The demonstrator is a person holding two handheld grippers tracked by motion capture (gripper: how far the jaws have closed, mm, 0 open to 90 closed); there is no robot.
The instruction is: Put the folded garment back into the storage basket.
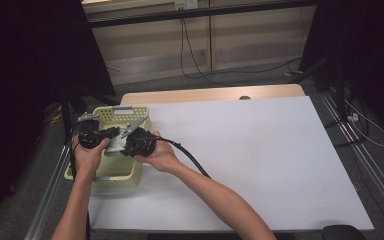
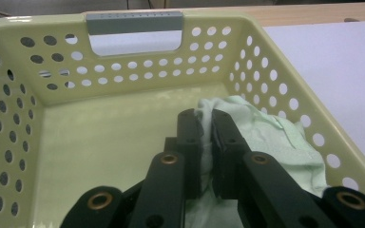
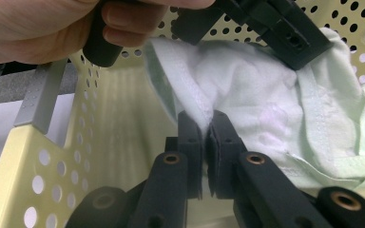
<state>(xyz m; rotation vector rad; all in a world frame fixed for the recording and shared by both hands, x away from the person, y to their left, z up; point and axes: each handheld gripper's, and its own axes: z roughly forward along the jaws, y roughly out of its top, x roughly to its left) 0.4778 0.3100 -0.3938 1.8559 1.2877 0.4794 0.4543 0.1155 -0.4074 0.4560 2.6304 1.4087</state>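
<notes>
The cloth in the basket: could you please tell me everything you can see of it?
The cloth is pale mint green, soft and terry-like, with stitched hems. It is crumpled and partly lifted inside the cream perforated basket, bunched toward one side wall. The left hand-held gripper is shut on one fold, and the right hand-held gripper is shut on a hemmed edge.

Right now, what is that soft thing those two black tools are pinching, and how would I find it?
Look at the white table, then the pale yellow perforated basket at its left edge. Inside lies a crumpled mint-green cloth, the one soft thing there, pinched by both the left hand-held gripper and the right hand-held gripper.
</notes>
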